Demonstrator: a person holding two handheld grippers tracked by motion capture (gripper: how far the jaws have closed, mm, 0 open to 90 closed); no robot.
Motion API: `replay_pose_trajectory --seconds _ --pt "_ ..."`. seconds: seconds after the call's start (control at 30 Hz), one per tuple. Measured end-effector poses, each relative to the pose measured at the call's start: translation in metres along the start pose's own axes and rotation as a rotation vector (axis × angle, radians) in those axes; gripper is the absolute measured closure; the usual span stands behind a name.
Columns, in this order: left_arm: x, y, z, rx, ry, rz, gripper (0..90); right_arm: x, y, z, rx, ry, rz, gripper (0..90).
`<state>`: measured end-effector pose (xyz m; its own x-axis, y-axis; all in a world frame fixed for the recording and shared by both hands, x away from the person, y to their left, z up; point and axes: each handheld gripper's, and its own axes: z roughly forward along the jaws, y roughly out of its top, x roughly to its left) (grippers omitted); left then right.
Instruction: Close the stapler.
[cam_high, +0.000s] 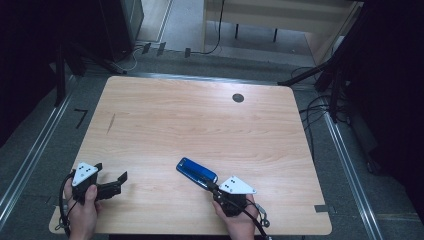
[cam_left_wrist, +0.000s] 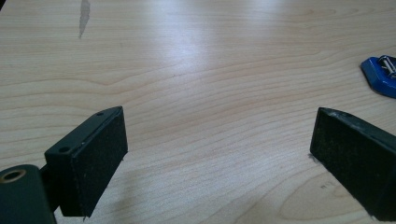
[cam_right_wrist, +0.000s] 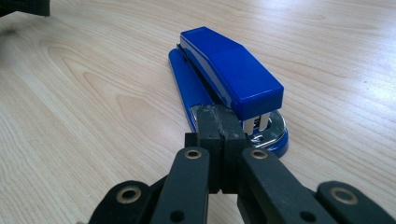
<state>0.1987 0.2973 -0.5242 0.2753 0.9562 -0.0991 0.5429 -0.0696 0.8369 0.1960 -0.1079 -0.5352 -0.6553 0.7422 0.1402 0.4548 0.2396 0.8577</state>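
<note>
With the right gripper (cam_right_wrist: 219, 116) pressed shut just before the front end of the blue stapler (cam_right_wrist: 229, 70), the stapler may be shoved askew across the table (cam_high: 200, 125), while the left gripper (cam_left_wrist: 219, 140) is held wide, well aside.

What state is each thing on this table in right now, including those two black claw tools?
Blue stapler: lying flat on the table, arm down, closed.
Right gripper: jaws pressed together, tips at the stapler's near end; whether they touch it is unclear.
Left gripper: jaws wide apart, nothing between them, off to the stapler's left.
Table: wooden top, one dark scuff.
</note>
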Motion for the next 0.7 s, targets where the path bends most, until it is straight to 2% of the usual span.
replay_pose_trajectory --seconds 0.37,0.63,0.7 --pt "-0.001 0.001 0.002 0.022 0.003 0.008 4.3 -0.015 0.000 -0.002 0.000 -0.029 0.016 90.0" --pt "-0.002 0.001 0.003 0.024 -0.001 0.017 4.4 -0.021 0.002 0.004 0.007 -0.045 0.018 90.0" --pt "-0.002 0.001 0.003 0.025 -0.001 0.017 4.4 -0.025 0.001 0.004 0.007 -0.045 0.031 90.0"
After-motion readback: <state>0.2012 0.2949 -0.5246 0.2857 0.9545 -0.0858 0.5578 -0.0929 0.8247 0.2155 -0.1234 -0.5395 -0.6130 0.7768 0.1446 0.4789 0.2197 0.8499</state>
